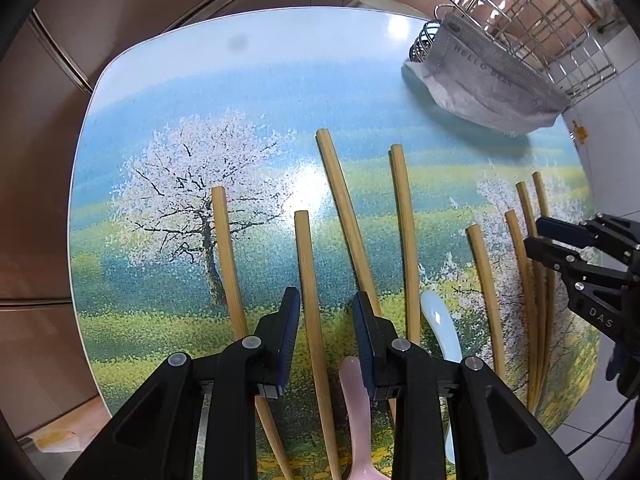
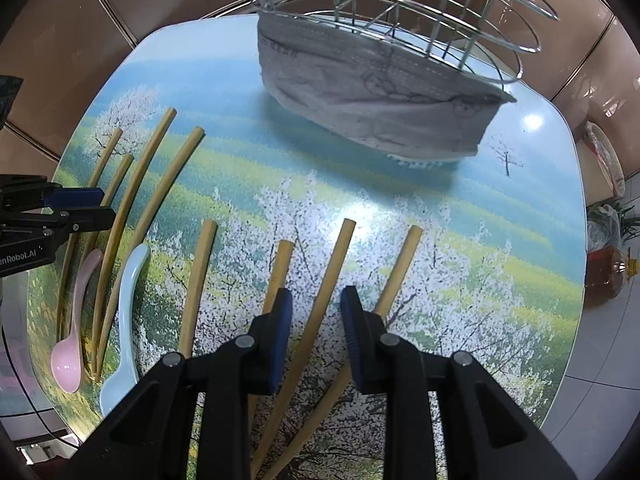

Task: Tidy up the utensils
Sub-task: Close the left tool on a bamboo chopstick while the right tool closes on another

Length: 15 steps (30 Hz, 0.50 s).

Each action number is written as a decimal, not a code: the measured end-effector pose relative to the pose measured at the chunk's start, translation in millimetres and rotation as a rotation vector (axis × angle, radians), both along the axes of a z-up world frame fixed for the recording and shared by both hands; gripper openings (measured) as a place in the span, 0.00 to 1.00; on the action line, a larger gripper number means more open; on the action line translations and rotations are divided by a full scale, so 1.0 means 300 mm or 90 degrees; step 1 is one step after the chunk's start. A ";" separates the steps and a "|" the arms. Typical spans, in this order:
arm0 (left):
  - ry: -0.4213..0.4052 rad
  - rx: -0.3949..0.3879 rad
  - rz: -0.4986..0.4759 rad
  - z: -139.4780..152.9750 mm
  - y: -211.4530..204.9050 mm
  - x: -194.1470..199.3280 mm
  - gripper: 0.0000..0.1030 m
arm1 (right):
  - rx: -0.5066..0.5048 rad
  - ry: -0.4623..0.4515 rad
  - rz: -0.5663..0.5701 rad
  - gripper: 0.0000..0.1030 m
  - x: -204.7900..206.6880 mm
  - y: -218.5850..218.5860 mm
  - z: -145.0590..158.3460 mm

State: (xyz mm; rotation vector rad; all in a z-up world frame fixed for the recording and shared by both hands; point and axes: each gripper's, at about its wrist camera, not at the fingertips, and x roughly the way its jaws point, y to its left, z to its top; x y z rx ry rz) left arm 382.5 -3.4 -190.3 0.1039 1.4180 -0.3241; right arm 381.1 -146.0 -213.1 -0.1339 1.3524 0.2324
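- The left gripper [image 1: 326, 336] pointed almost straight down at the table [image 1: 248, 80] with its jaws spread a little and pinching nothing; one bamboo chopstick [image 1: 310, 280] lay on the tabletop in the gap between them.
- To the left of its left finger lay another chopstick [image 1: 228, 252], passing under that finger.
- Just beyond its right finger two longer chopsticks [image 1: 404, 240] ran away from it, the nearer one dipping under the finger.
- A pink spoon [image 1: 356, 408] lay below the right finger, its handle partly hidden by it, and a pale blue spoon [image 1: 440, 324] lay just beside that finger on the right.
- Further right, four more chopsticks [image 2: 340, 264] lay fanned out under the right gripper [image 2: 316, 336].
- The right gripper's jaws were likewise slightly apart and empty, one chopstick lying on the table between them and one passing under each finger.
- Well ahead of both grippers stood a wire utensil rack [image 2: 400, 12] with a grey cloth [image 2: 372, 108] wrapped around its base.
- To the right of the table, on the tiled floor, sat a plastic bag [image 2: 604, 224] and a bottle [image 2: 608, 272].
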 end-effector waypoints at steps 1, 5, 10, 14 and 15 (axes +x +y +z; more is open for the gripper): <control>-0.002 0.005 0.002 0.000 -0.016 0.001 0.24 | -0.003 0.000 0.001 0.24 0.001 0.007 -0.001; -0.008 0.019 0.004 0.001 -0.026 -0.007 0.20 | -0.010 -0.002 -0.003 0.23 0.004 0.031 -0.005; 0.002 0.020 0.029 0.004 -0.009 0.002 0.07 | -0.008 -0.004 -0.016 0.20 -0.001 0.027 -0.006; 0.006 0.027 0.033 0.005 -0.001 0.009 0.06 | -0.003 -0.008 -0.022 0.17 -0.005 0.020 0.000; 0.005 0.032 0.033 0.006 -0.005 0.008 0.06 | -0.002 -0.009 -0.024 0.16 -0.008 0.014 0.000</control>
